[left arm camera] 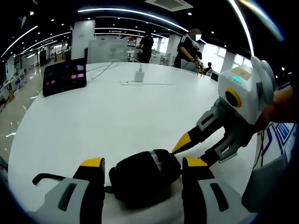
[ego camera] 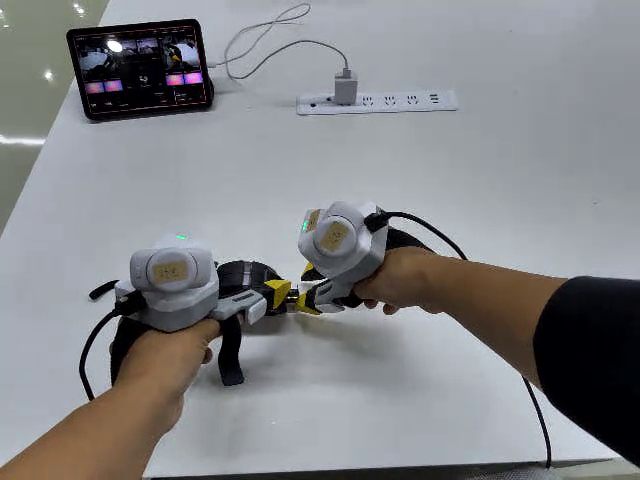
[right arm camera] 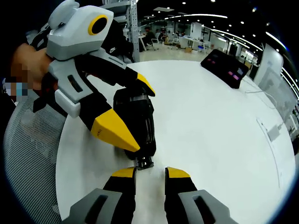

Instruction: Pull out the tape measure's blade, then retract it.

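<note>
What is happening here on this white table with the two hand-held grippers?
A person holds a gripper in each hand over the table. The left gripper is closed on the black tape measure, with one jaw on each side of its case. The right gripper is open and points at the end hook of the blade, which sits just ahead of its jaws and is not yet gripped. The blade has not yet been pulled out.

left gripper, right gripper: grey-white shells | fingers: black, yellow tips | cable: black | sleeve: black
</note>
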A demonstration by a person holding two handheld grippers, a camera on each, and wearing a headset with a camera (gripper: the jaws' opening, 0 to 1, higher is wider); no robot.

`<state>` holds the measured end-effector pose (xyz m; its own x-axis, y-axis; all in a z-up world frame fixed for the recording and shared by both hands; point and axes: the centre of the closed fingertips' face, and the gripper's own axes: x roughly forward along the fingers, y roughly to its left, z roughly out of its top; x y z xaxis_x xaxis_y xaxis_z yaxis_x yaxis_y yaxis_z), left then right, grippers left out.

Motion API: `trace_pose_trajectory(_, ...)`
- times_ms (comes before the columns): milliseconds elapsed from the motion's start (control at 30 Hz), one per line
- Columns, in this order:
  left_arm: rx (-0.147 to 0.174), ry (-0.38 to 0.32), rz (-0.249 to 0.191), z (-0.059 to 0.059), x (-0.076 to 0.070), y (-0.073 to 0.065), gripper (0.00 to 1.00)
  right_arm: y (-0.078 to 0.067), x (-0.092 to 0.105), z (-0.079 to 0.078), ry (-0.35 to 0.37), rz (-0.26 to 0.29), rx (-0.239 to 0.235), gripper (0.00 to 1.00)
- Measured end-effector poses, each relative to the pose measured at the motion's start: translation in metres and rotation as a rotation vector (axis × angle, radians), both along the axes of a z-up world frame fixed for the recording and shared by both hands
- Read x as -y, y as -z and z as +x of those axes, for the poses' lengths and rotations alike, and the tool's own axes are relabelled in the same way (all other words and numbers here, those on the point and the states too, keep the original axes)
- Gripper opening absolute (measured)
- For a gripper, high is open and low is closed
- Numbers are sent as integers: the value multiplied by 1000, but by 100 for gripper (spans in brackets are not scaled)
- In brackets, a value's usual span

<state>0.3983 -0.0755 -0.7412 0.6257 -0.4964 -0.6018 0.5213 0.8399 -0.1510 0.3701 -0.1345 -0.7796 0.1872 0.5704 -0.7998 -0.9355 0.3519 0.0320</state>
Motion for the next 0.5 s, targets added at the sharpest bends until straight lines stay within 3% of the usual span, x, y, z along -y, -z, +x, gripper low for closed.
trace_pose_trajectory(67, 2, 12, -8, -1, -2, -2, 65, -2, 7, -2, 14, 5, 0, 20)
trace_pose_trajectory(133, -27, 22, -28, -4, -2, -2, 62, -4, 12, -4, 37, 21, -13, 22)
trace_pose_trajectory(233, -14, 38, -18, -3, -8, -3, 69, -9, 24, -7, 69, 31, -1, 23)
trace_pose_trajectory(500, -31, 61, -19, -2, -22, -6, 75, -25, 52, -13, 151, 85, 27, 26)
